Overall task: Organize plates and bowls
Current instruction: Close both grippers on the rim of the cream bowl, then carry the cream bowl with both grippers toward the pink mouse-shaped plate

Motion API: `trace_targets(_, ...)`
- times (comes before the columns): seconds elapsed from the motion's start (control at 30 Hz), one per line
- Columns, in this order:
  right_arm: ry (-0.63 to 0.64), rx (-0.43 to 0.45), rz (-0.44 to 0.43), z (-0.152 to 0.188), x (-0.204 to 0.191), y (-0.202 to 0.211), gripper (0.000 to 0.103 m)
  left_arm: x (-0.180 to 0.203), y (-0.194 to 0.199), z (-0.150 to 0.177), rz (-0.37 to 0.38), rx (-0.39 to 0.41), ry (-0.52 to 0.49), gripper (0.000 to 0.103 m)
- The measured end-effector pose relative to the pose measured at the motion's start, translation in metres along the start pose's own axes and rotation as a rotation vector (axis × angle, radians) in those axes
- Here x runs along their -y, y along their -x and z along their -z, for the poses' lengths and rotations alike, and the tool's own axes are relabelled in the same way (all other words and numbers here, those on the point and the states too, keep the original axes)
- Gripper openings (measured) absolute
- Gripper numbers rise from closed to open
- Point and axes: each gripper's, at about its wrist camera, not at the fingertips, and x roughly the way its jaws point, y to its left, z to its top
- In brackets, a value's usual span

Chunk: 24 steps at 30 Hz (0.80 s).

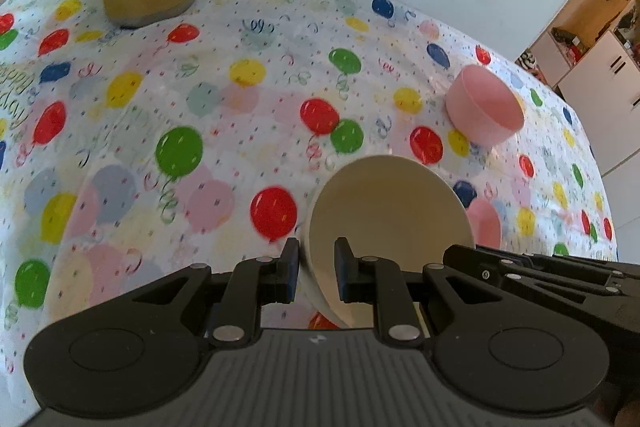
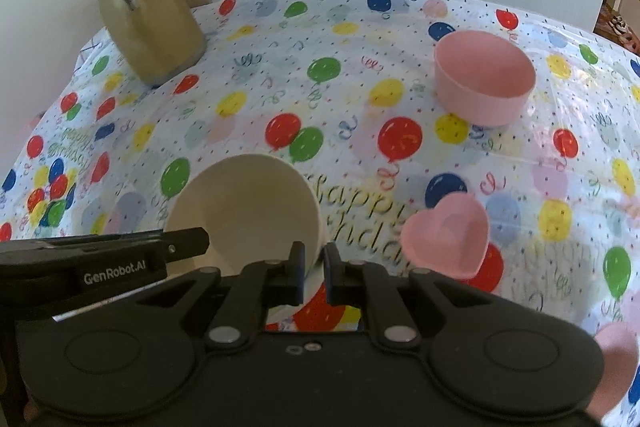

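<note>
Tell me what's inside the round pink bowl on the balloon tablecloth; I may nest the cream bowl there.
The round pink bowl looks empty: only its bare pink inner wall shows. Its near wall hides the bottom, so something low could lie unseen.

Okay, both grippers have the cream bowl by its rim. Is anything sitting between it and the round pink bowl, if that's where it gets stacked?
Nothing visible does. The cream bowl, pinched at its rim by the left gripper and the right gripper, has only bare tablecloth between it and the round pink bowl. The pink heart-shaped dish lies nearer the camera, off that line.
</note>
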Motion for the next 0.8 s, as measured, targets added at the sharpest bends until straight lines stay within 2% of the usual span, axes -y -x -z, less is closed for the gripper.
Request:
trace_targets(0.37, 0.007, -0.031, -0.015, 0.035, -0.015, 0.014, 0.008, -0.01, 0.017, 0.038, -0.006, -0.052, -0.011, 0.018)
trace_targets(0.8, -0.013, -0.093, -0.01, 0.073, -0.018, 0.015, 0.008, -0.011, 0.02, 0.073, -0.016, -0.121, -0.043, 0.018)
